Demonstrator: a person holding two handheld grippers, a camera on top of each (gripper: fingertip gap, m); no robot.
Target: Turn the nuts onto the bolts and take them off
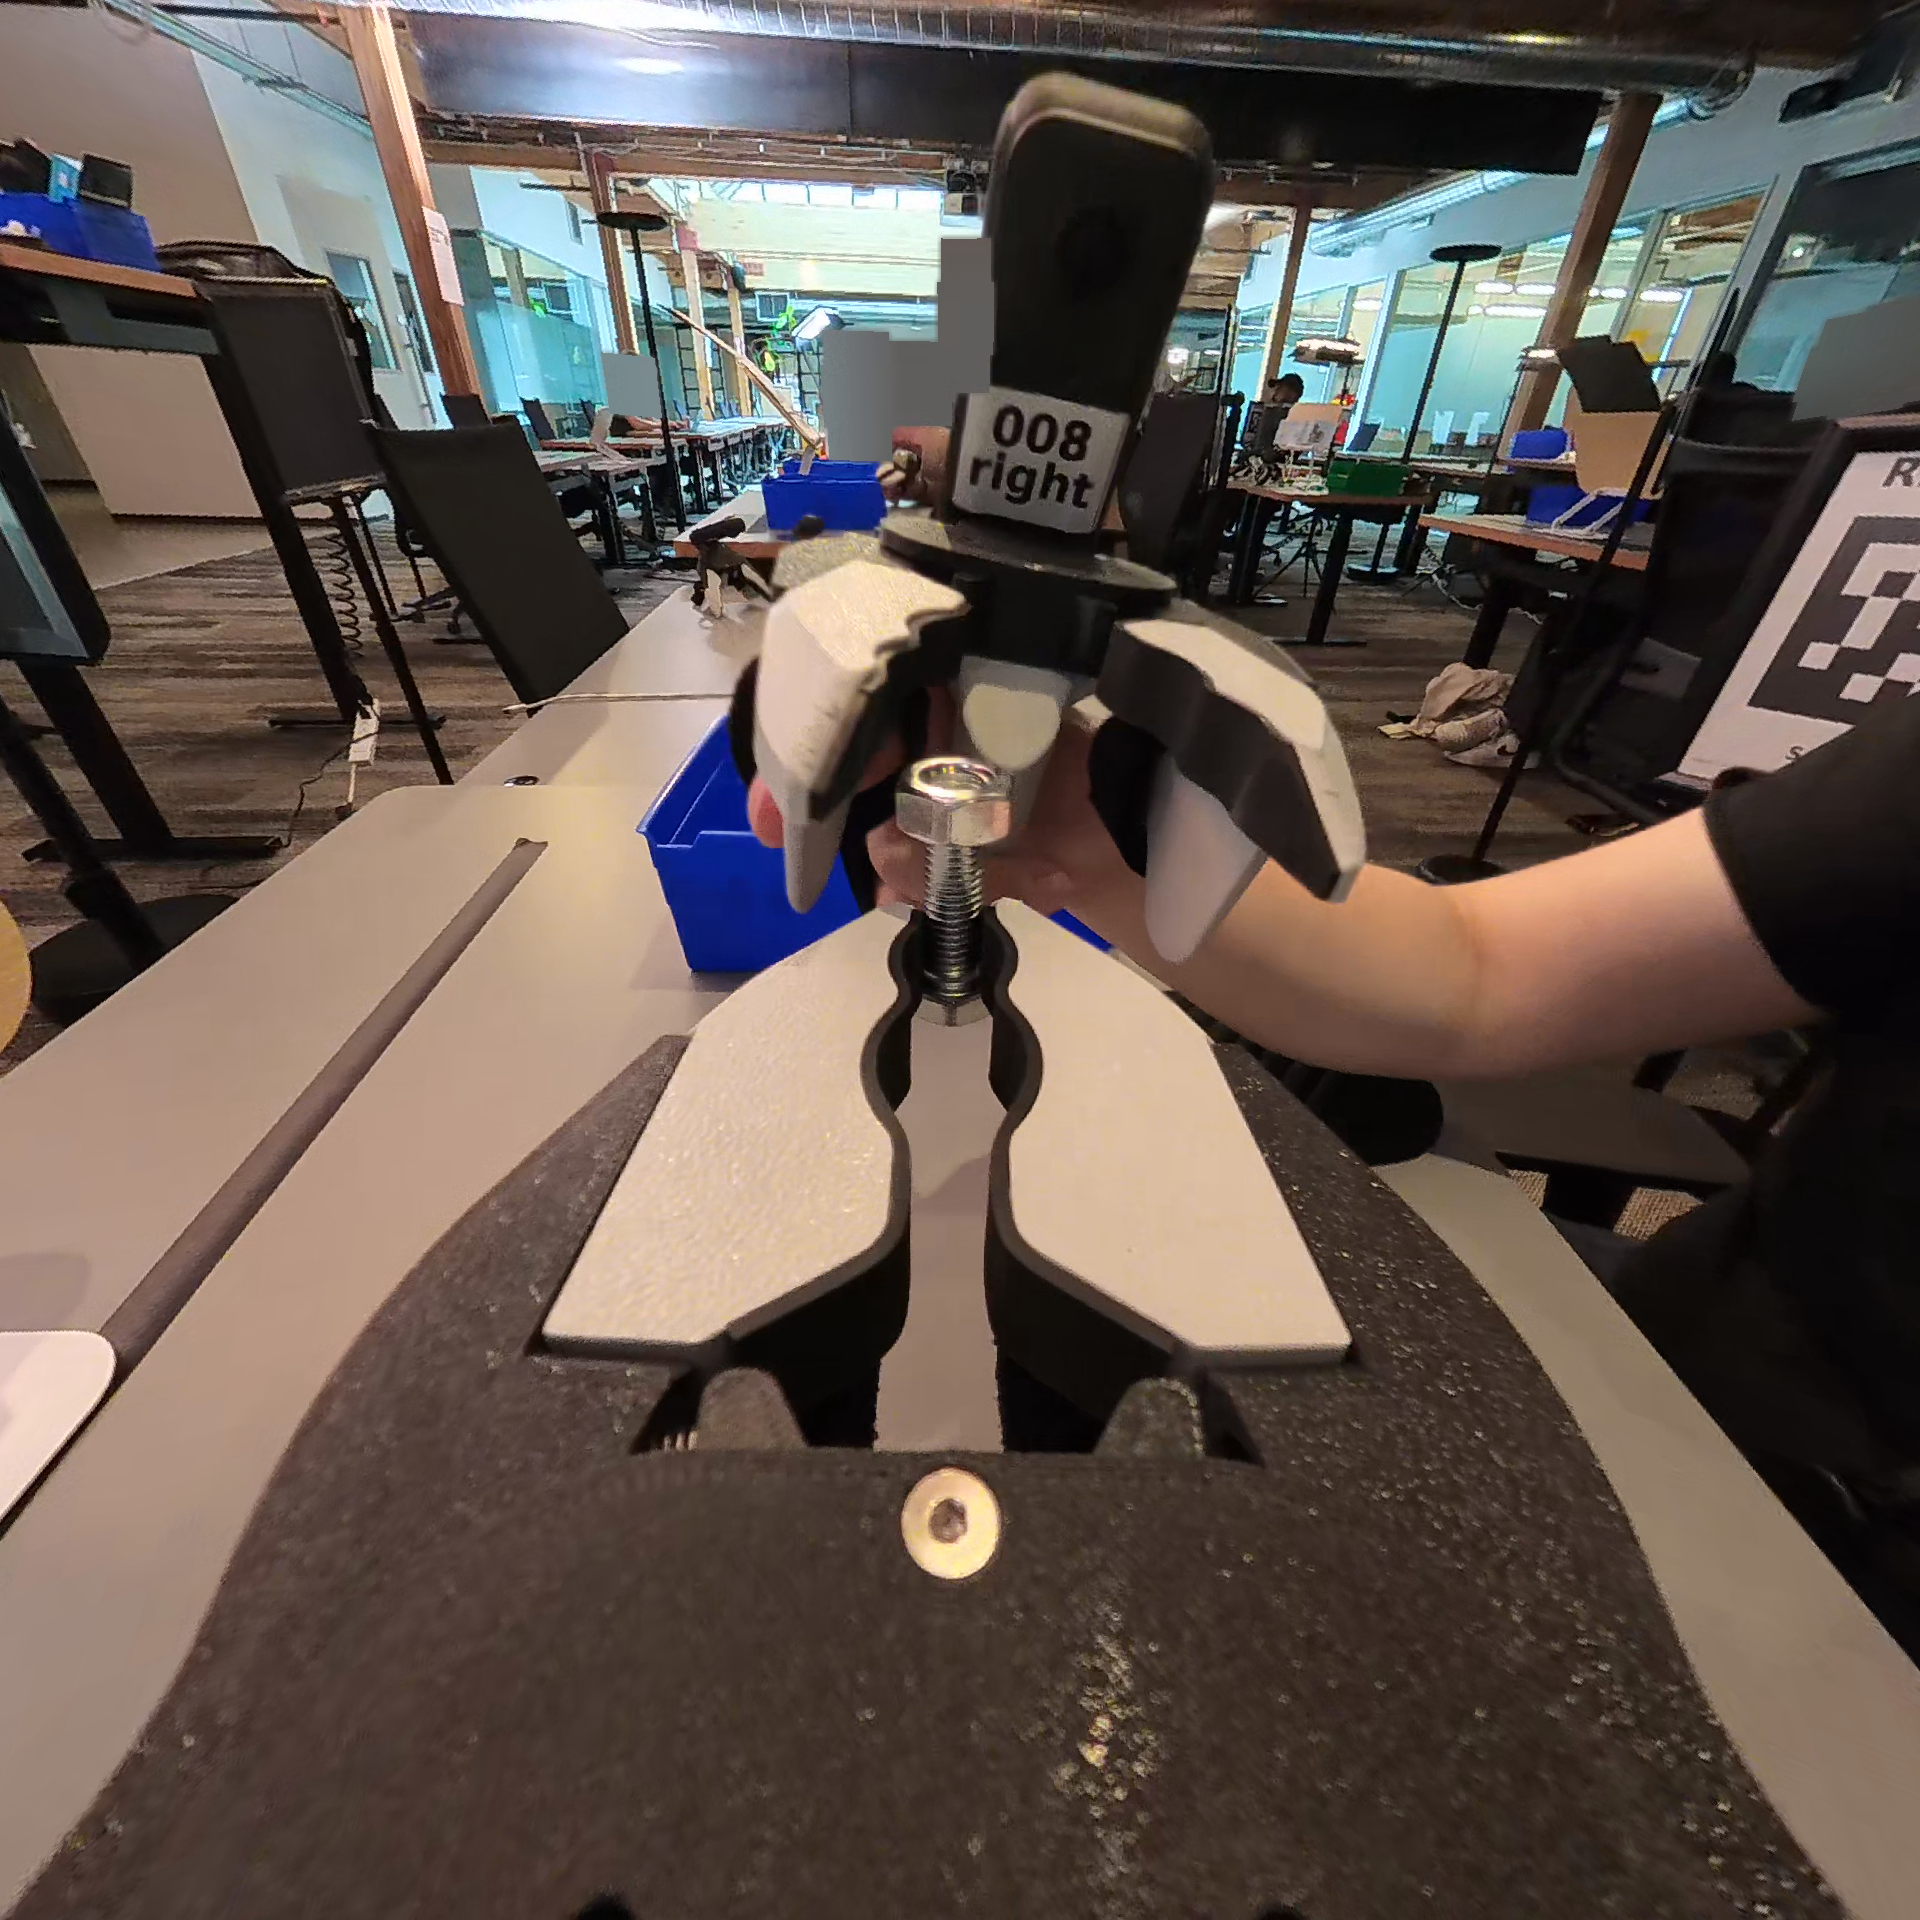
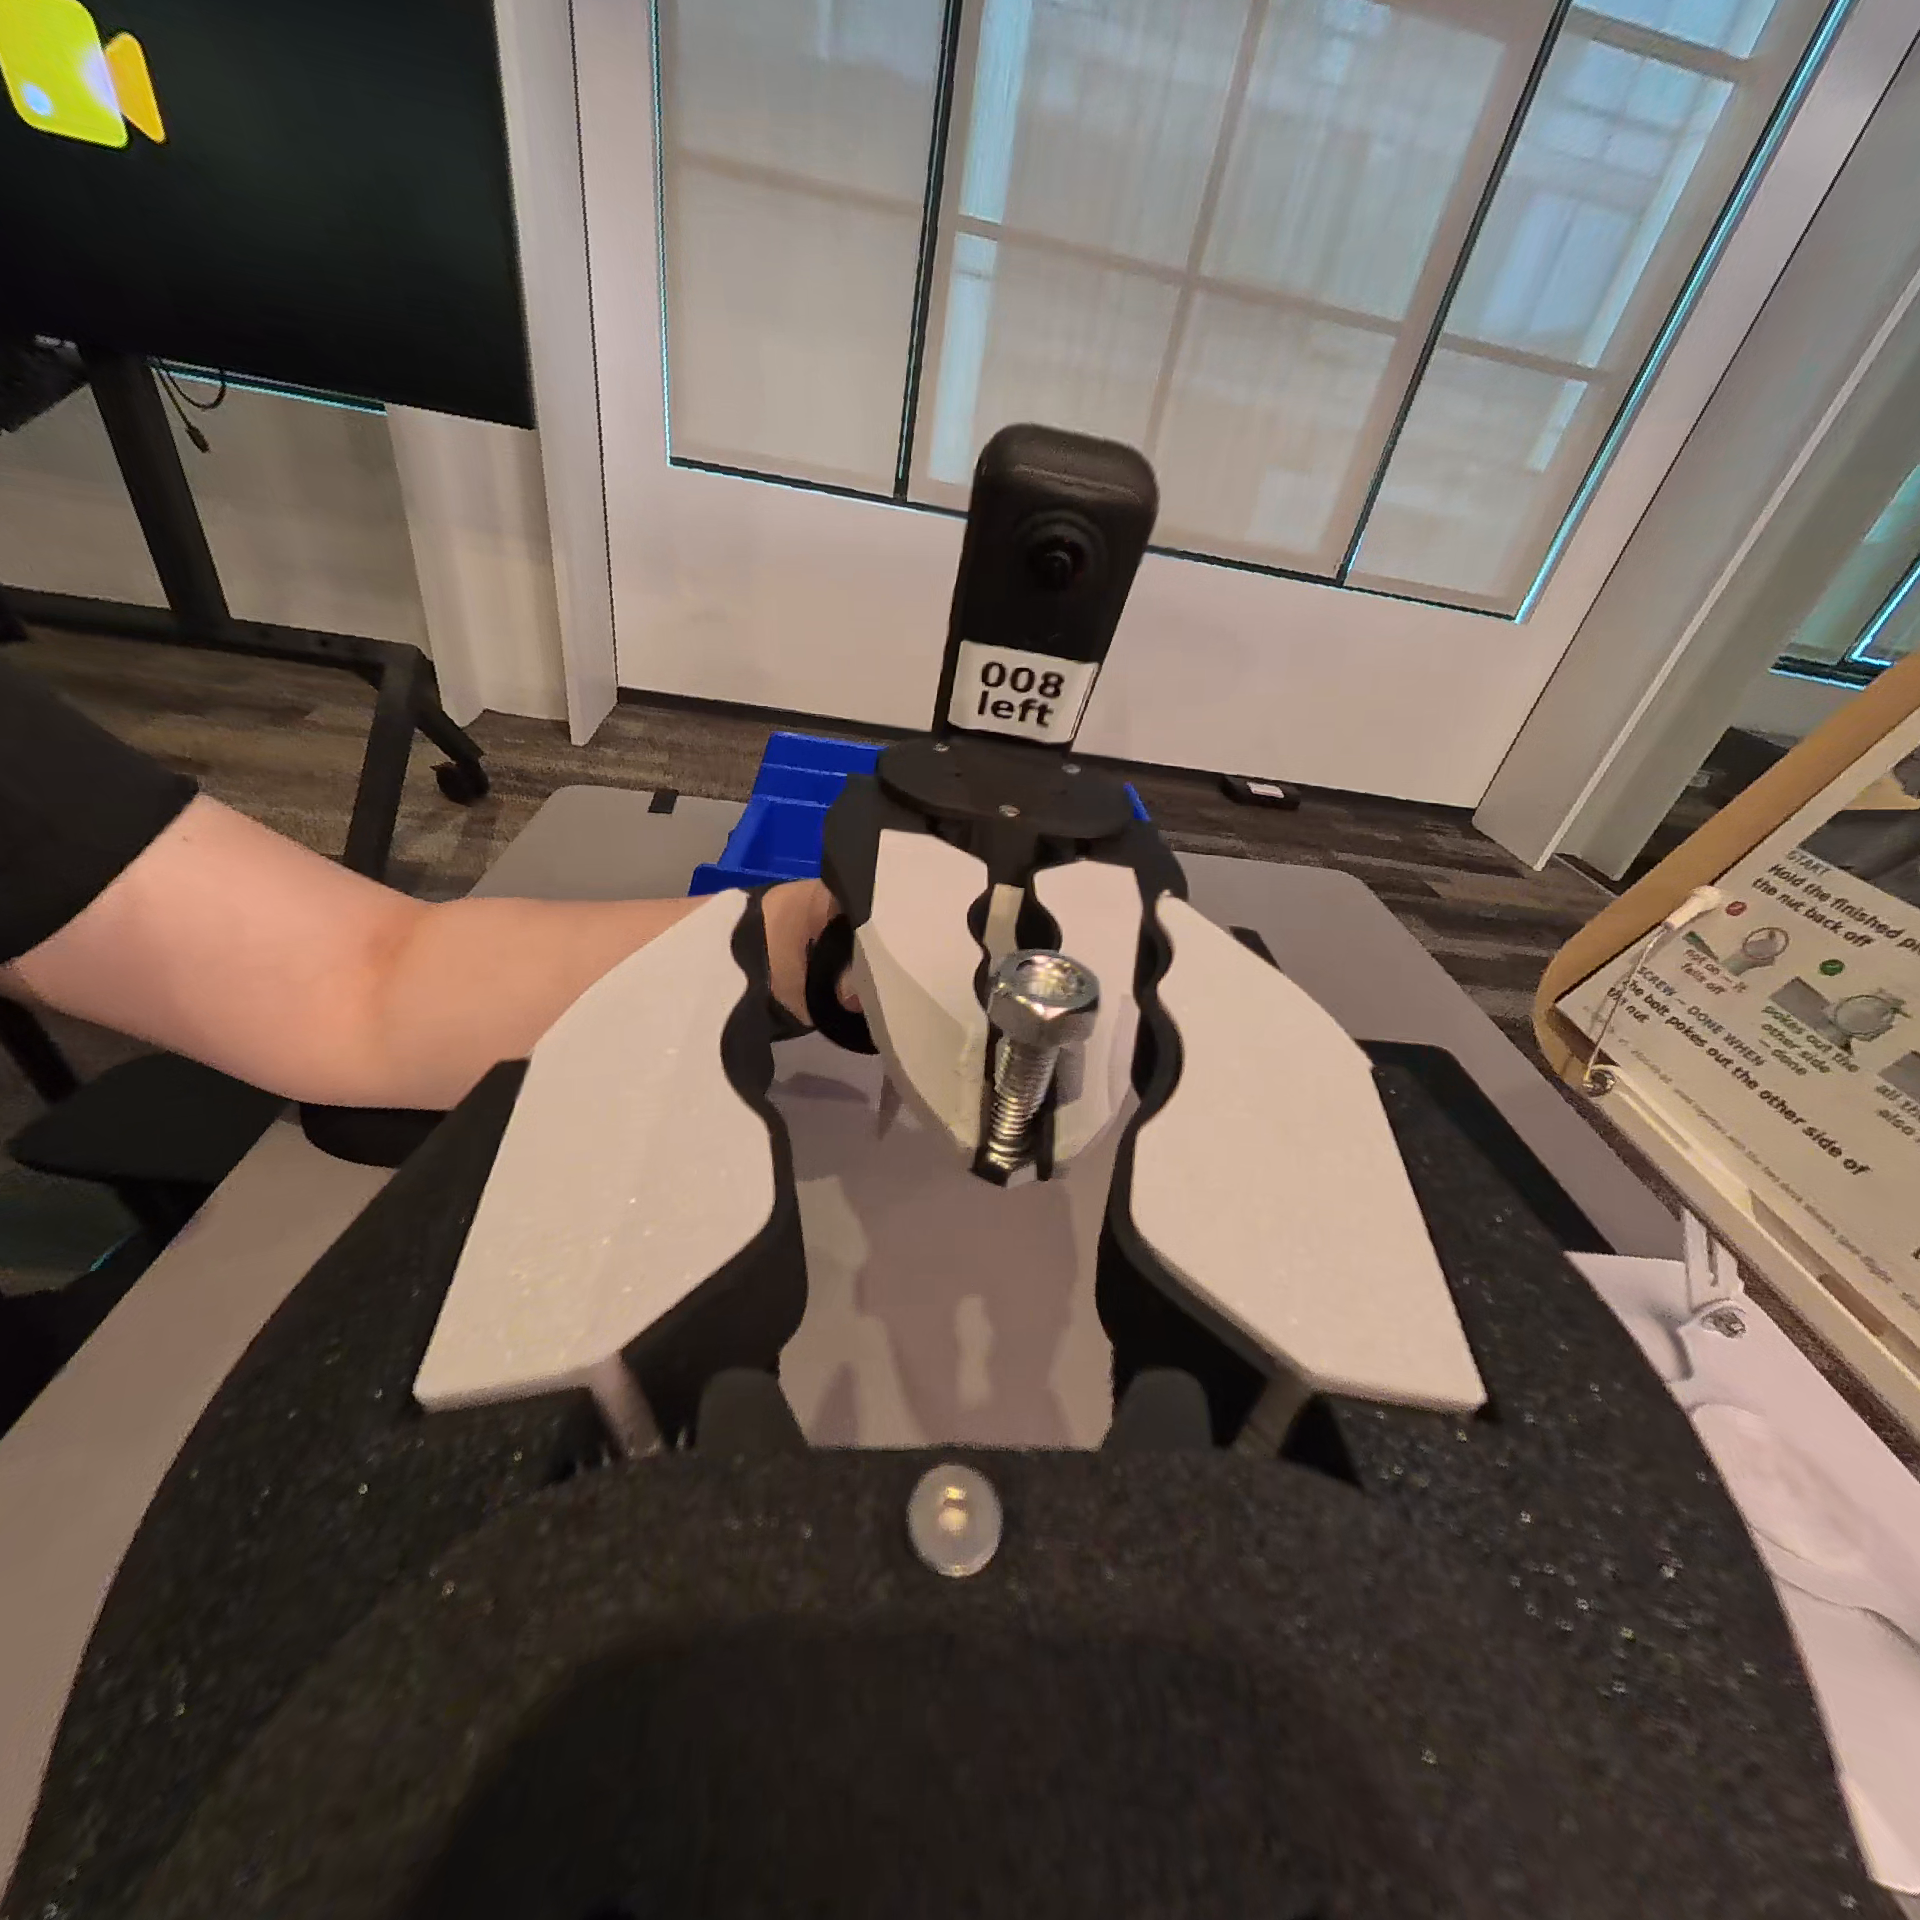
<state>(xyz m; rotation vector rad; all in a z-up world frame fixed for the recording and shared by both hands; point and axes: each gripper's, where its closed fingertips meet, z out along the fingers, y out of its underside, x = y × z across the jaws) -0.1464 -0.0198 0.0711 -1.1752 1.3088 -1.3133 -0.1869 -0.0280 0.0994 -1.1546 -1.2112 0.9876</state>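
Silver bolt upright, nut at 12 o'clock end. Left gripper clamps bolt's lower end; right gripper jaws spread. Right view alone shows instruction board.

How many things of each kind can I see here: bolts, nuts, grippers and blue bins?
Bolts: 1, the bolt held upright by its lower end in the left gripper.
Nuts: 1, the nut at the bolt's top.
Grippers: 2, the left one and the right gripper, open around the nut without touching it.
Blue bins: 1, the blue bin on the table.
Total: 5
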